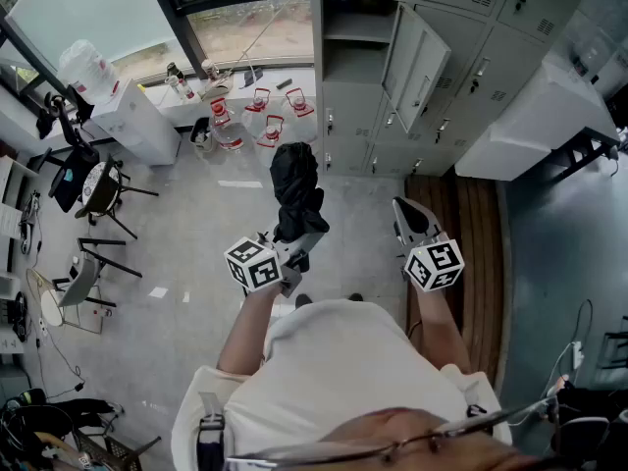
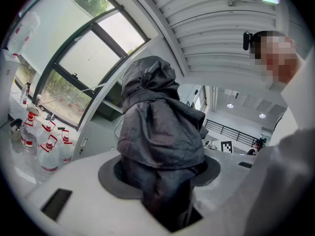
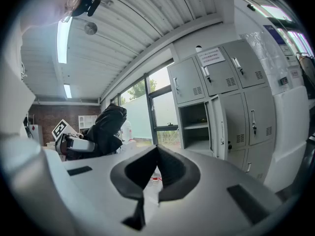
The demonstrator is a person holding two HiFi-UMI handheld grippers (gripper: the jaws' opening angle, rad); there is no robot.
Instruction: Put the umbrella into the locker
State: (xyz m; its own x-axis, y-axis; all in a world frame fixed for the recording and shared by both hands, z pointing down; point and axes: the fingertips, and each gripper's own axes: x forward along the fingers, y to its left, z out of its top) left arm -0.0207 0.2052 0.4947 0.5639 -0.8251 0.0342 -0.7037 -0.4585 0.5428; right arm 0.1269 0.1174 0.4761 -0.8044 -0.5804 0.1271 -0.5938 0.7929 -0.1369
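Note:
A folded black umbrella (image 1: 294, 192) sticks forward out of my left gripper (image 1: 299, 241), which is shut on it. In the left gripper view the crumpled umbrella fabric (image 2: 157, 127) fills the gap between the jaws of the left gripper (image 2: 160, 183). My right gripper (image 1: 412, 219) is held level to the right of it, shut, with nothing in it. In the right gripper view its tips (image 3: 156, 154) meet, and the umbrella (image 3: 106, 129) shows at the left. The grey locker (image 1: 353, 37) stands ahead with one compartment (image 3: 197, 127) open, its door (image 1: 417, 62) swung out to the right.
Several clear bottles with red handles (image 1: 260, 116) stand on the floor by the window. A white cabinet (image 1: 137, 121) and chairs (image 1: 98, 189) are at the left. A white table (image 1: 540, 116) juts out at the right beside a wooden floor strip (image 1: 461, 243).

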